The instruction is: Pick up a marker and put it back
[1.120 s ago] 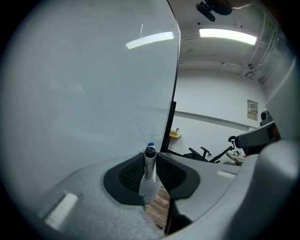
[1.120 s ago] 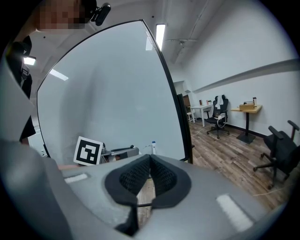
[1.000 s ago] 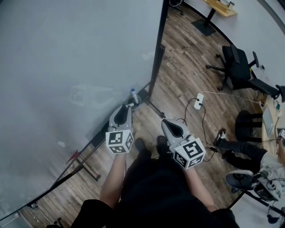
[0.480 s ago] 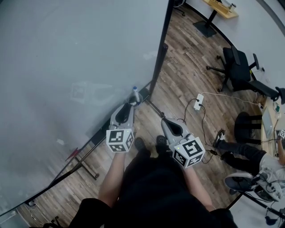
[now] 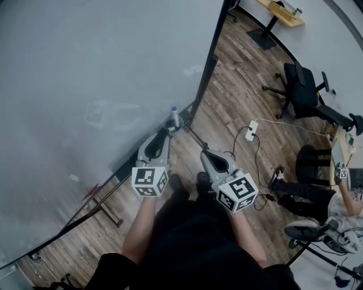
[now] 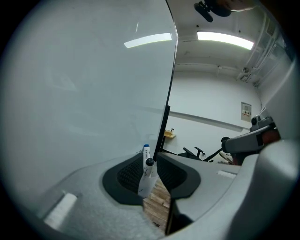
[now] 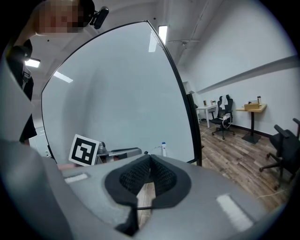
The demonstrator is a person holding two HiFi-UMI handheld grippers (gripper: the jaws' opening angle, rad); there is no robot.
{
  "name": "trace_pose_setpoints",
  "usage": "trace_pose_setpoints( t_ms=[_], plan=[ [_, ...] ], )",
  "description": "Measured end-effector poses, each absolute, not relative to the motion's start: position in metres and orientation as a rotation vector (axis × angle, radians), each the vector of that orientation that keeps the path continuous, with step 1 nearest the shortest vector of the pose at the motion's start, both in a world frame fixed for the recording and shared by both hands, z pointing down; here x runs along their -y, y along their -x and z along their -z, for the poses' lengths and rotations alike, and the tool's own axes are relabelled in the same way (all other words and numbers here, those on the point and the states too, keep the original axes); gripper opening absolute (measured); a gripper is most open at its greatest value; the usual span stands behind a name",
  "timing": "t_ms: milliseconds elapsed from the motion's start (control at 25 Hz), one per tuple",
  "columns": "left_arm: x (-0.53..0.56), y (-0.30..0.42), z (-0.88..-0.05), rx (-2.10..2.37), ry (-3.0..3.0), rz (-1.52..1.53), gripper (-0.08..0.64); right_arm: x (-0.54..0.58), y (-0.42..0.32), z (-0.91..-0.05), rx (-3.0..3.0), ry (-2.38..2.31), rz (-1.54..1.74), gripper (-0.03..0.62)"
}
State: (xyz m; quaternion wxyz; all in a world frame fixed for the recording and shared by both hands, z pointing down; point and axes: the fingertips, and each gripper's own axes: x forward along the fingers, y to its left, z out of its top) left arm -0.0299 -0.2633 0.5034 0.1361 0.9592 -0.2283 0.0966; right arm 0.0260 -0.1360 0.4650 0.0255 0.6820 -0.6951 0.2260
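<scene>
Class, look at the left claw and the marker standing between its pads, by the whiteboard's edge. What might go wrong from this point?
1. The left claw has just been opening with the white marker tilted between its pads. Whether they press on it is unclear, so it may slip to the wooden floor below.
2. A blue-capped marker stands close behind; pushing forward could knock it over.

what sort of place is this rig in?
Probably an office or meeting room: a large whiteboard on a stand, a black office chair, and a desk by the far wall, on wood-look flooring.
</scene>
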Motion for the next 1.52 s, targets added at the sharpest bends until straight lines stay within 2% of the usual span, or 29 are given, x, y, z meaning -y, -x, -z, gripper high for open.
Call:
trace_pose_setpoints(
  t_ms=[360, 680, 1160, 1520],
  plan=[
    [0.262, 0.063, -0.507, 0.703, -2.743, -0.227, 0.074, 0.131, -0.012, -0.484, 2.116, -2.065, -0.716, 0.003],
    [0.231, 0.069, -0.497, 0.763, -2.726, -0.241, 0.040, 0.102, -0.016, -0.455, 2.221, -2.029, -0.669, 0.003],
    [0.092, 0.054, -0.466, 0.729, -2.806, -0.261, 0.011, -0.016, -0.042, -0.425, 2.301, -2.126, -0.518, 0.003],
    [0.009, 0.081, -0.453, 0.794, -2.786, -0.317, 0.009, -0.061, -0.022, -0.441, 2.409, -1.987, -0.531, 0.003]
  ],
)
